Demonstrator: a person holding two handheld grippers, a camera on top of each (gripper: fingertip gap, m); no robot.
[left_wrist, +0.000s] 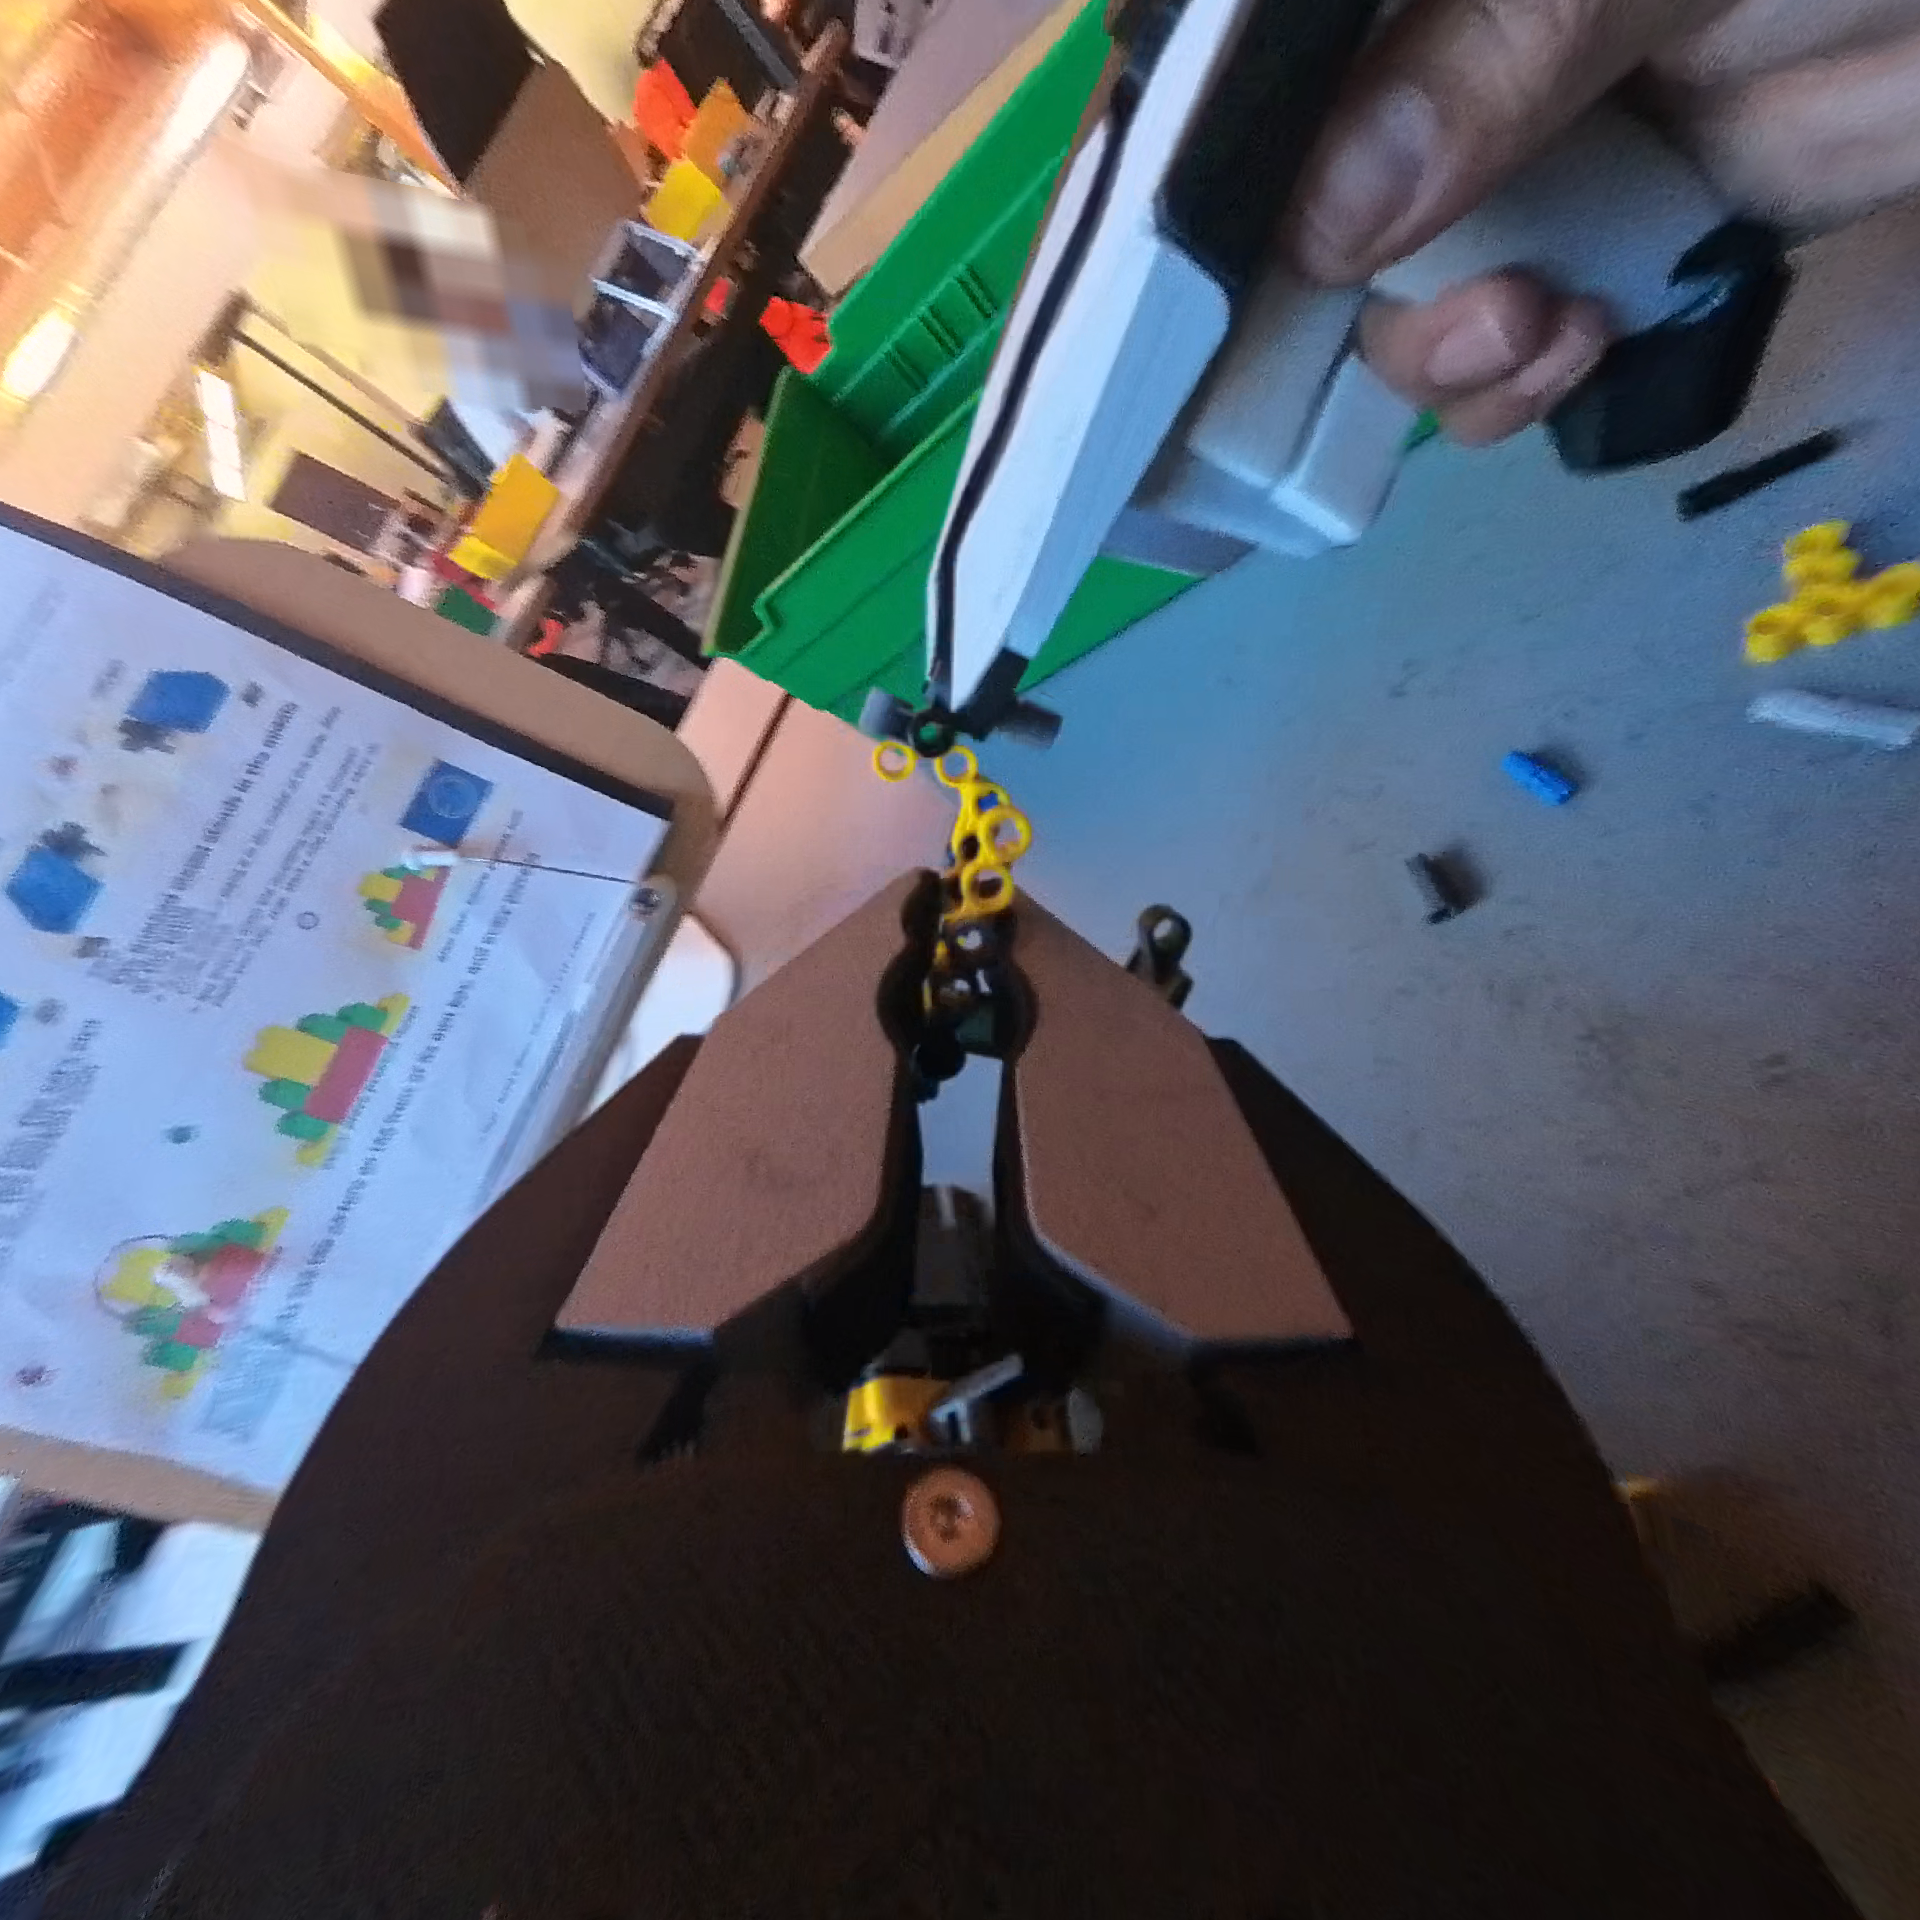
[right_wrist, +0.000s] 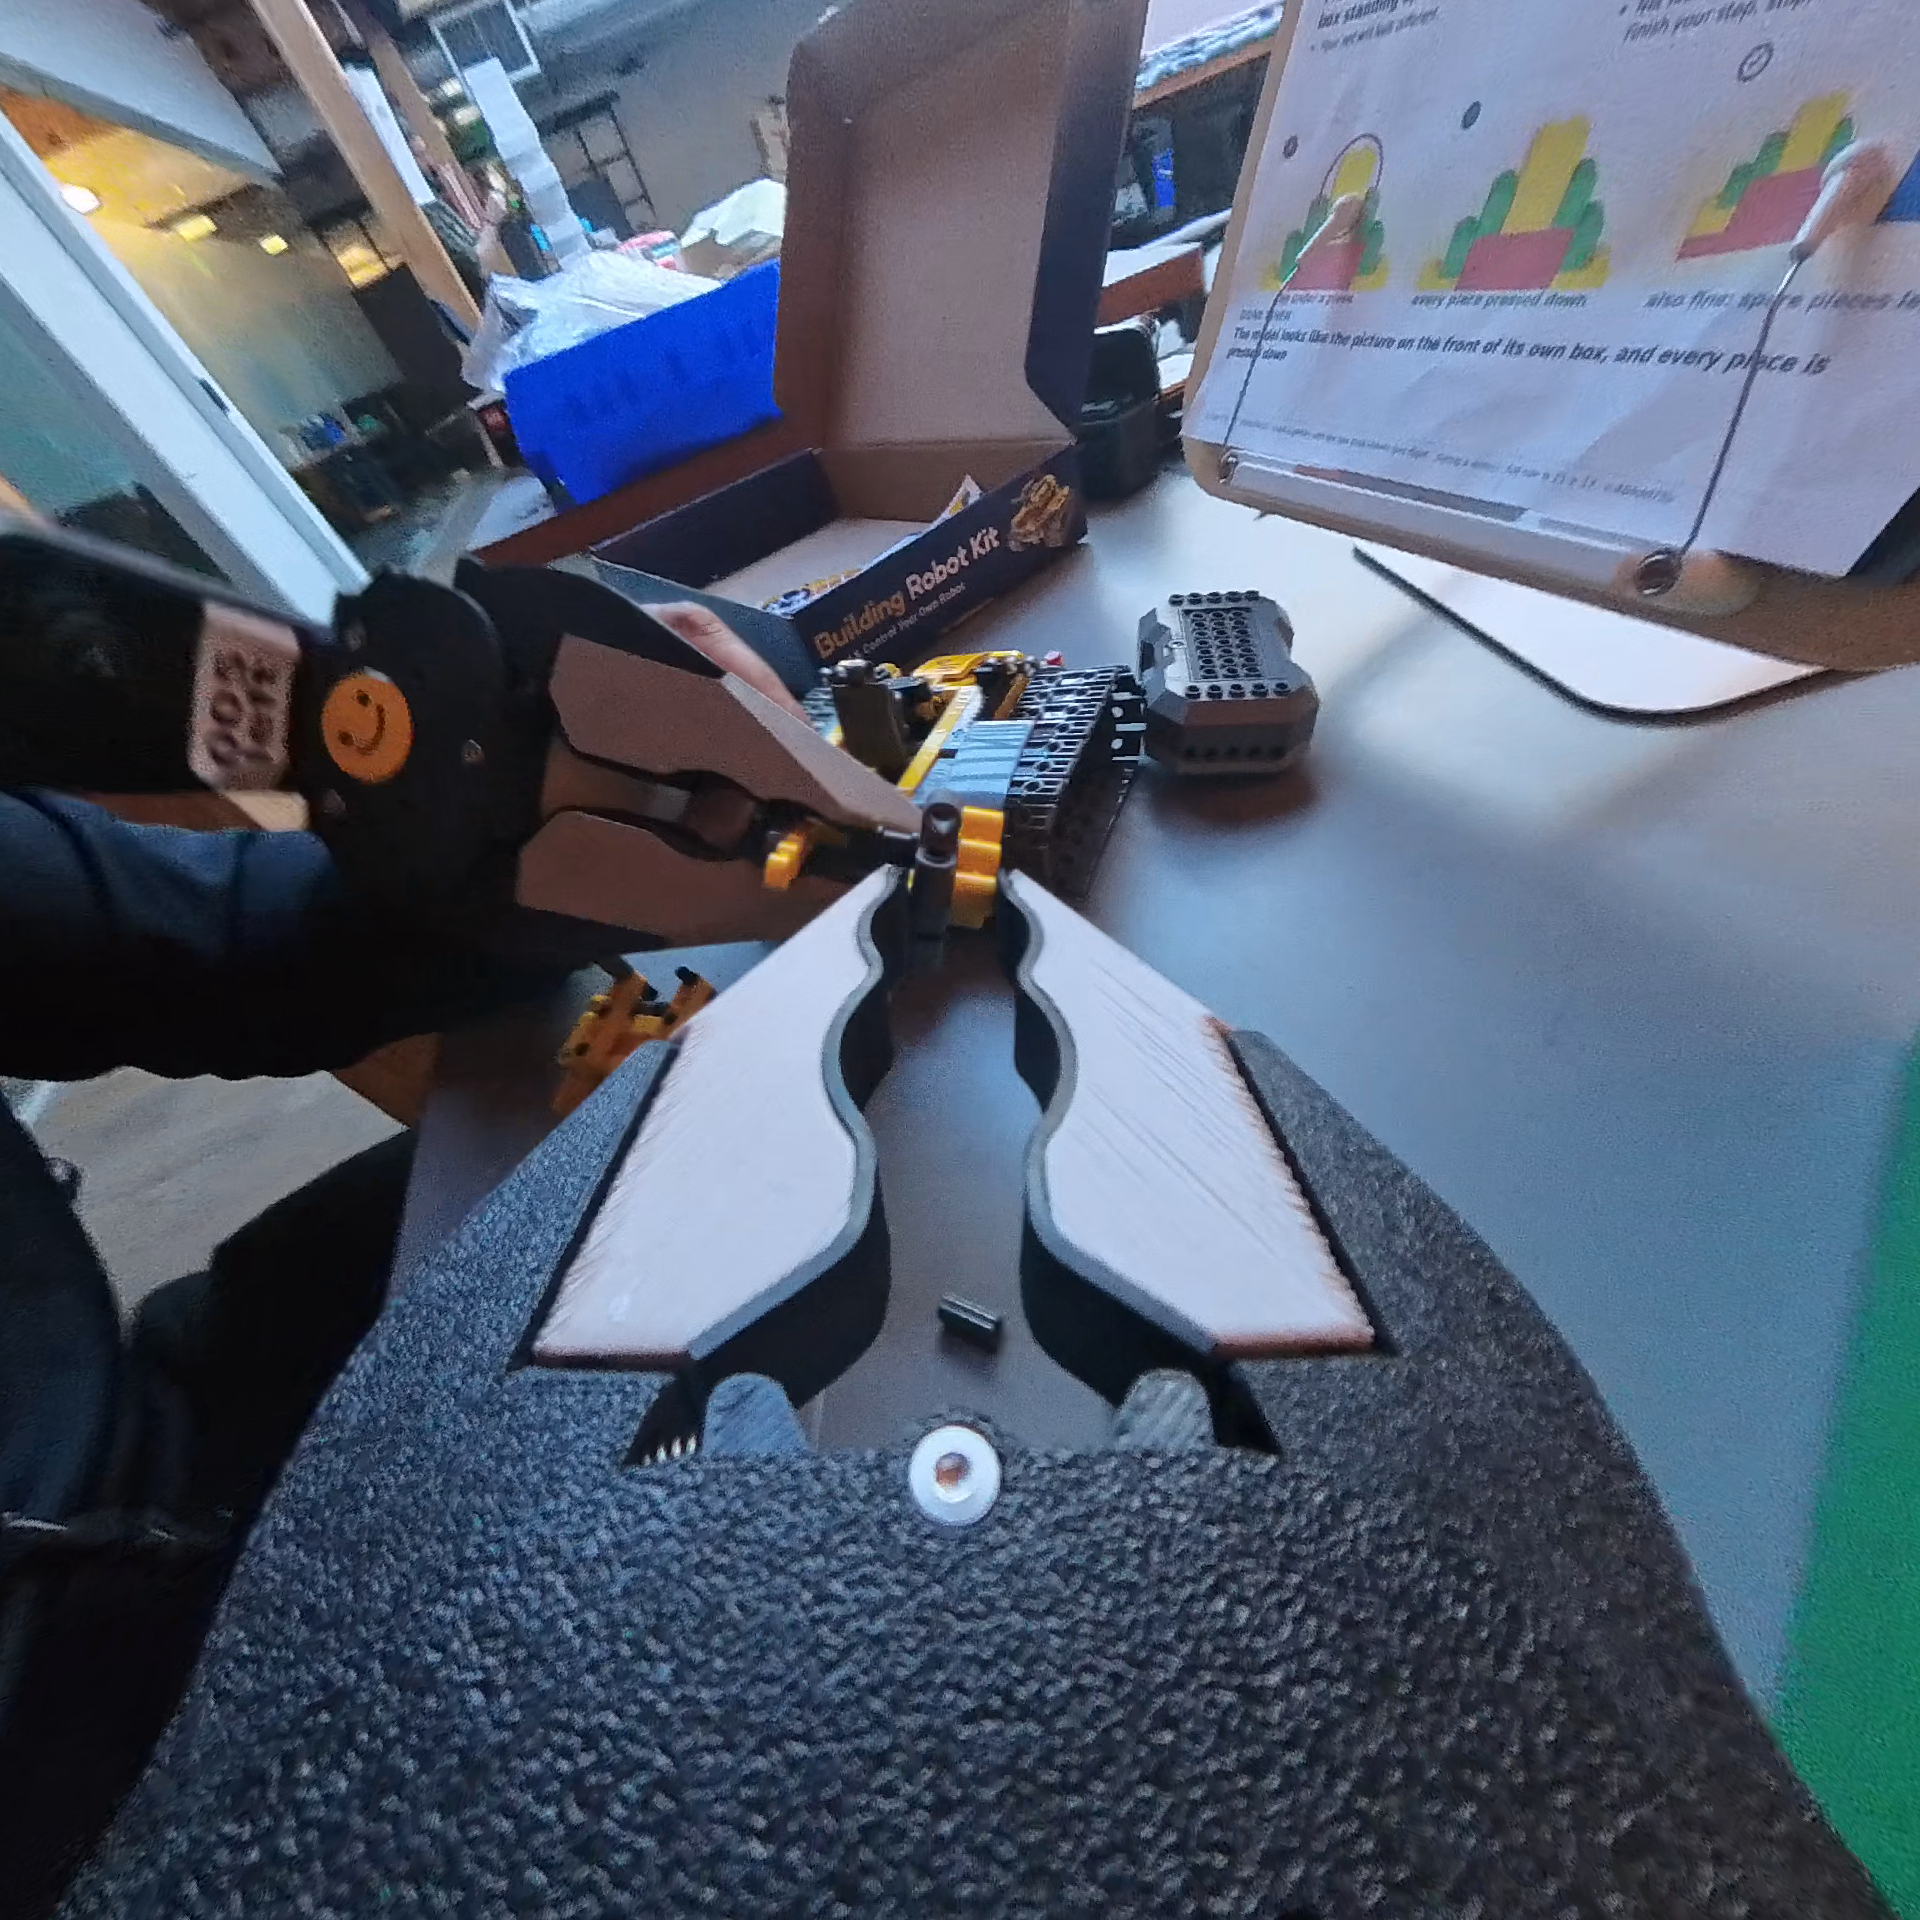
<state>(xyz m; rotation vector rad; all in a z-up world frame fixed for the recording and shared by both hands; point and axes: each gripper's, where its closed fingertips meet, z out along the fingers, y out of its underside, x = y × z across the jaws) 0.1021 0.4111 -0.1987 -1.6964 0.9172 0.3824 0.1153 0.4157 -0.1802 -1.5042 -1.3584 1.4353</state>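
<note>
In the left wrist view my left gripper (left_wrist: 961, 904) is shut on a small assembly of a yellow holed beam (left_wrist: 982, 842) and black parts, which sticks out past its tips. My right gripper (left_wrist: 961, 696) comes in from above, shut on a black connector (left_wrist: 928, 732) that meets the beam's far end. In the right wrist view my right gripper (right_wrist: 948, 894) has the black connector (right_wrist: 932, 873) between its tips, beside the yellow beam (right_wrist: 977, 852). The left gripper (right_wrist: 894, 821) reaches in from the left, closed on that assembly.
A black and yellow tracked model (right_wrist: 1039, 748), a black studded block (right_wrist: 1226, 686) and an open cardboard box (right_wrist: 935, 312) lie behind. An instruction sheet on a stand (right_wrist: 1558, 260) is at the right. A green bin (left_wrist: 883, 499) and loose yellow (left_wrist: 1829, 603), blue (left_wrist: 1538, 777) and black (left_wrist: 1444, 883) pieces lie on the table. Left and right tips are no more than a few centimetres apart.
</note>
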